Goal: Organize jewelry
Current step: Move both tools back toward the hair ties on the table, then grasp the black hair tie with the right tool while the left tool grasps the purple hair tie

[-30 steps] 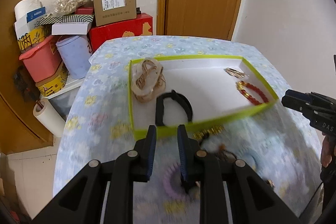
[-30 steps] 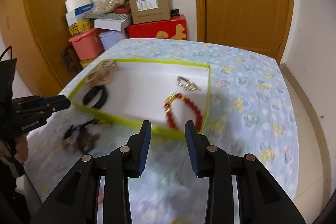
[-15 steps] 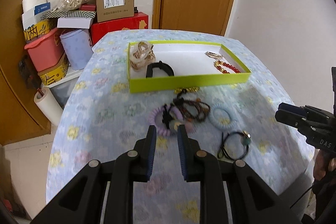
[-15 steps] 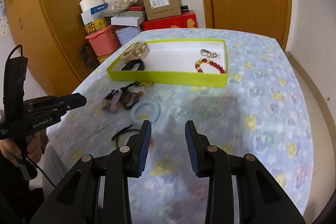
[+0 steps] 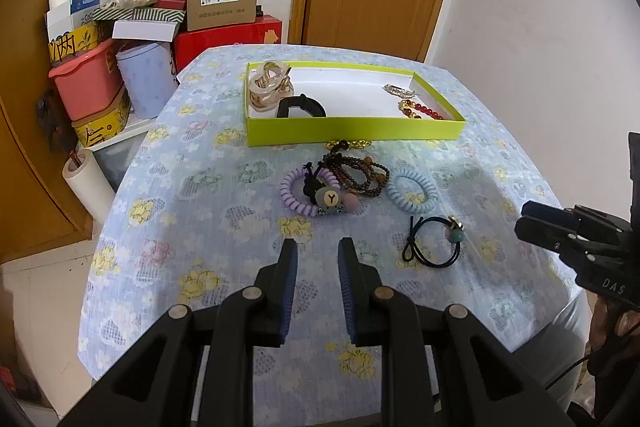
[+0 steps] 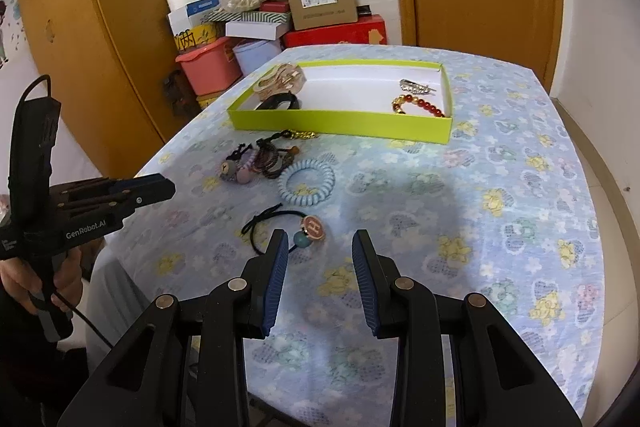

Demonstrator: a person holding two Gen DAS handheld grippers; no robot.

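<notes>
Left gripper (image 5: 318,251): unclenched and carrying nothing, hanging above the bench's (image 5: 192,239) blue flower-print cloth, short of the loose pieces.
Right gripper (image 6: 320,247): spread wider, also carrying nothing; its left finger sits just beside the thin black elastic hair tie with a teal bead and round pink charm (image 6: 294,225).
Tray: shallow lime-green cardboard tray with white floor (image 5: 352,129), already holding a beige claw clip (image 5: 268,87), a black band (image 5: 300,107), a silver clip (image 5: 400,91) and a red bead bracelet (image 5: 420,109).
Loose pieces: lilac coil hair tie (image 5: 298,189), brown beaded bracelets (image 5: 360,173), light-blue coil hair tie (image 5: 412,189), all lying on the bench near the tray's front wall.
Tangle risk: the lilac coil, a corded letter-bead charm (image 5: 330,197) and the brown beads overlap; lifting one would likely drag its neighbours.
Thin-tie risk: the black elastic lies flat, so a closing grip may skid over it or pinch cloth.
Hidden piece: a gold chain (image 5: 352,145) lies against the tray wall, easy to miss or shove.
Crowding: both grippers aim at one small cluster and could collide.
</notes>
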